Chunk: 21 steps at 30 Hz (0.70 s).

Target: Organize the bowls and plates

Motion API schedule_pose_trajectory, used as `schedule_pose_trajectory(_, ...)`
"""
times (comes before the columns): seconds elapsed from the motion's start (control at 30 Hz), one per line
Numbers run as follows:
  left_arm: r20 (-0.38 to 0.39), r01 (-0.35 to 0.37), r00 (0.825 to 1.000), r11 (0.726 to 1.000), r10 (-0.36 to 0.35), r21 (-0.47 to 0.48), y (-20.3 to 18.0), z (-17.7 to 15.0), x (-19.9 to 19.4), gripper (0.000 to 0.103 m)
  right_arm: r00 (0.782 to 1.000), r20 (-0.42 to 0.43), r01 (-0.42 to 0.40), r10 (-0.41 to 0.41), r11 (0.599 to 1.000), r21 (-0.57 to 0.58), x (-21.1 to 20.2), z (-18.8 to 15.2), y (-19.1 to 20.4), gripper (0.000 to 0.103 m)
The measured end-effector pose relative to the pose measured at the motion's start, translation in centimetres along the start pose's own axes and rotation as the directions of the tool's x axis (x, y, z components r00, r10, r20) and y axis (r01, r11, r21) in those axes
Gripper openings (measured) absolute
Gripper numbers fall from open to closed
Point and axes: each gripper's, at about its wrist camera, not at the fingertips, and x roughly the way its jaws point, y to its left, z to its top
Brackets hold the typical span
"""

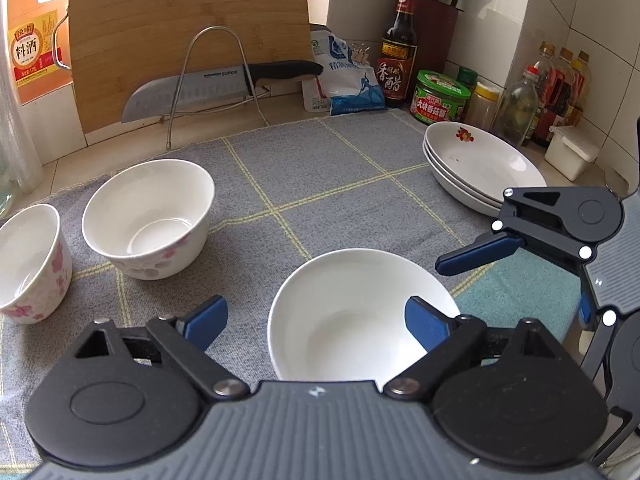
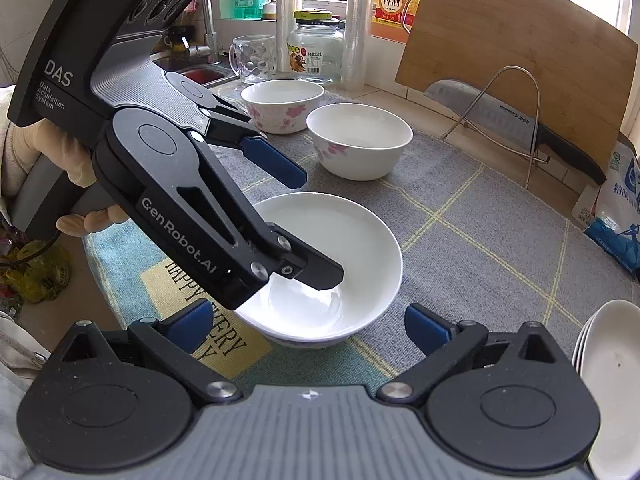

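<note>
A plain white bowl (image 1: 352, 316) (image 2: 336, 264) sits on the grey checked mat. My left gripper (image 1: 316, 324) (image 2: 312, 224) is open and straddles its rim: one finger hangs inside the bowl, the other outside on its left. My right gripper (image 2: 308, 324) is open and empty, just short of the bowl's near side; in the left wrist view its upper finger (image 1: 480, 252) shows at the right. Two white bowls with pink flowers stand apart on the mat: one (image 1: 148, 216) (image 2: 360, 140) nearer, one (image 1: 28, 260) (image 2: 282, 104) farther left. Stacked white plates (image 1: 484, 168) (image 2: 608, 380) lie at the right.
A cutting board (image 1: 188, 32) leans on the wall with a knife (image 1: 224, 84) on a wire rack. Sauce bottles (image 1: 396, 48), a green jar (image 1: 440, 96), a salt bag (image 1: 344, 76) and a knife block stand behind. A glass mug (image 2: 252, 60), jar and sink lie beyond the flowered bowls.
</note>
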Motion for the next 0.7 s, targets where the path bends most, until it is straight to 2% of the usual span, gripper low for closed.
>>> schedule_pose_trajectory(0.27,0.049,-0.081,0.996,0.997,0.081,0.004,2.1,1.0,-2.1,0.096,0.996,0.073,0.052,-0.050,0.998,-0.033,-0.8,1.3,-0.2,0.103)
schedule_pose_trajectory(0.5,0.074,-0.157,0.985,0.988,0.156,0.008,4.6,2.0,-3.0,0.096,0.993,0.082,0.088,-0.084,0.995,-0.051,0.3,3.7,-0.7,0.103)
schedule_pose_trajectory(0.7,0.075,-0.203,0.977,0.979,0.201,0.023,6.8,3.2,-2.5,0.096,0.992,0.095,0.089,-0.082,0.993,-0.077,1.9,5.7,-1.4,0.103)
